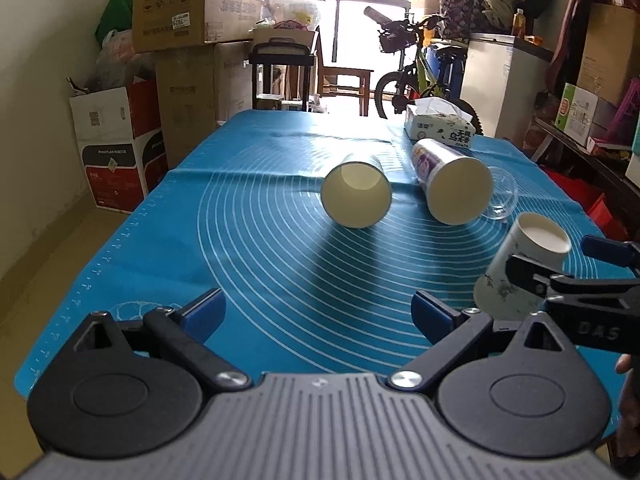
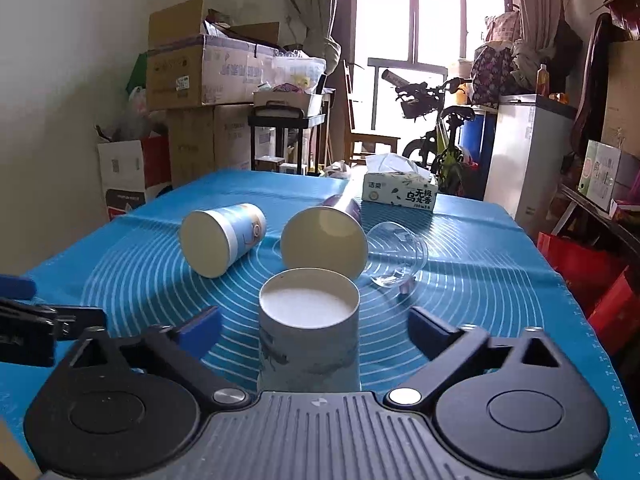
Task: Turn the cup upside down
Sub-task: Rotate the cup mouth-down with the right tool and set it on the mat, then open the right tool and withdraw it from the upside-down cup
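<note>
A white paper cup with a grey print (image 2: 308,332) stands upside down on the blue mat (image 2: 480,264), its recessed base facing up. It sits between the open fingers of my right gripper (image 2: 316,326), which do not touch it. The left wrist view shows the same cup (image 1: 520,264) at the right with the right gripper around it. My left gripper (image 1: 318,310) is open and empty over the near part of the mat (image 1: 240,240).
A blue-printed cup (image 2: 222,238) and a tall purple-printed cup (image 2: 326,236) lie on their sides mid-mat. A clear plastic cup (image 2: 396,254) lies beside the tall one. A tissue box (image 2: 400,186) stands at the far edge. Boxes and a bicycle stand beyond the table.
</note>
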Demonstrator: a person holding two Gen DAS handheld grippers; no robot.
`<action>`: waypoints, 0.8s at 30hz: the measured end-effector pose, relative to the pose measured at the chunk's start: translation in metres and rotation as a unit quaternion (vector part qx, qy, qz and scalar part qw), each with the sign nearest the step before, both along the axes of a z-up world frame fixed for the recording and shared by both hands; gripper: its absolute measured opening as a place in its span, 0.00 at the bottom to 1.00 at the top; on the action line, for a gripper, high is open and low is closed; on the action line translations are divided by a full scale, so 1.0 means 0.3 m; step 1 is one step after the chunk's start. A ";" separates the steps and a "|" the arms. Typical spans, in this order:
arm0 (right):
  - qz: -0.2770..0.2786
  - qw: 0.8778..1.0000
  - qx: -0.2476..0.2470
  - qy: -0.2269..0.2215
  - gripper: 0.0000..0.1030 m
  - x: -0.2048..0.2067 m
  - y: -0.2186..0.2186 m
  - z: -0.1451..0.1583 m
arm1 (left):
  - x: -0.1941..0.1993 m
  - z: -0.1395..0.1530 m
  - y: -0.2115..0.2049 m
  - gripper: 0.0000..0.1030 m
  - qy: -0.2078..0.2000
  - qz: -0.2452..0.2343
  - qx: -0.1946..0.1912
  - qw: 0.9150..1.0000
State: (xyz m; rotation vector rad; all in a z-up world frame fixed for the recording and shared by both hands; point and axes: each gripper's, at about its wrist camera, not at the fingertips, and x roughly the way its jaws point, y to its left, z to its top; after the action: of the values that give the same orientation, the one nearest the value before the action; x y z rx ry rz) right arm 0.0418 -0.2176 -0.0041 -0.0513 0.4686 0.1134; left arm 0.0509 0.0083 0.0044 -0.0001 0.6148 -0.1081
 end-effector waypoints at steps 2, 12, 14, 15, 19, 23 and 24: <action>-0.003 1.000 0.008 0.006 1.00 -0.027 -0.015 0.015 | -0.013 0.000 -0.006 0.95 0.000 -0.005 0.001 1.000; -0.004 0.998 0.047 0.049 1.00 -0.172 -0.081 0.047 | -0.104 0.010 -0.046 0.95 -0.016 -0.018 0.020 0.999; -0.005 0.997 0.051 0.054 1.00 -0.190 -0.086 0.049 | -0.122 0.012 -0.055 0.95 -0.016 -0.023 0.022 0.999; -0.004 0.997 0.054 0.056 1.00 -0.196 -0.088 0.051 | -0.130 0.014 -0.061 0.95 -0.017 -0.025 0.024 0.999; -0.003 0.997 0.051 0.059 1.00 -0.222 -0.090 0.050 | -0.153 0.017 -0.074 0.95 -0.018 -0.030 0.032 0.999; -0.001 0.997 0.049 0.066 1.00 -0.241 -0.093 0.042 | -0.170 0.016 -0.078 0.95 -0.012 -0.032 0.032 0.999; -0.001 0.996 0.049 0.068 1.00 -0.246 -0.098 0.040 | -0.175 0.015 -0.080 0.95 -0.011 -0.032 0.033 0.999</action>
State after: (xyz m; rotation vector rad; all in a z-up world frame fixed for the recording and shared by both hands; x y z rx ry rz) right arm -0.0319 -0.2470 0.0079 0.0542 0.5980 0.1376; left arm -0.0017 -0.0158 0.0089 0.0843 0.5954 -0.1502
